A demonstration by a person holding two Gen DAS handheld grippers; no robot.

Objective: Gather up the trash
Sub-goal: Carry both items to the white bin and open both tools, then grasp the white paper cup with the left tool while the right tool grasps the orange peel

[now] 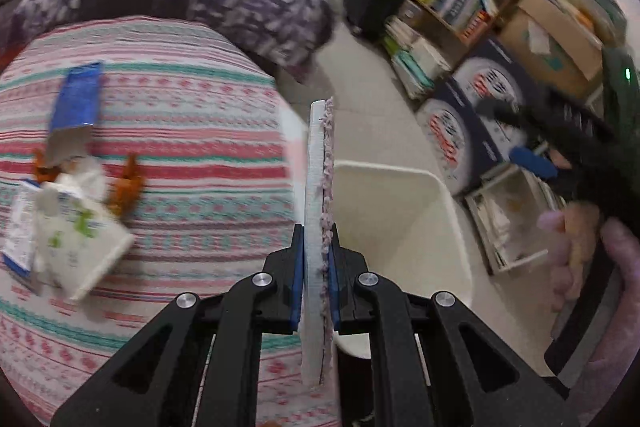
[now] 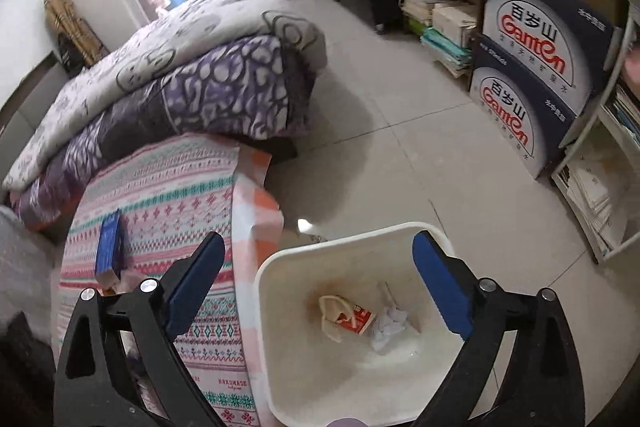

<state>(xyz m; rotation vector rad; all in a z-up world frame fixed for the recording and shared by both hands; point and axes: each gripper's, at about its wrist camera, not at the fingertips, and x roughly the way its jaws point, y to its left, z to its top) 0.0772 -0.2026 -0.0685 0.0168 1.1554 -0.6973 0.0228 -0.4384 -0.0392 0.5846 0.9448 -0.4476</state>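
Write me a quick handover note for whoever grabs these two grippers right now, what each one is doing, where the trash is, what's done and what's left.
Left gripper: shut on a thin flat white pad with a fuzzy purple face, held on edge between the bed and the bin.
Right gripper: open, nothing in it, over the white bin on the floor beside the bed.
Done: a red-and-white carton, a beige scrap and a crumpled tissue lie in the bin.
Left: drop the pad in; then from the striped bedspread collect the blue box and the pile of white cartons and wrappers.
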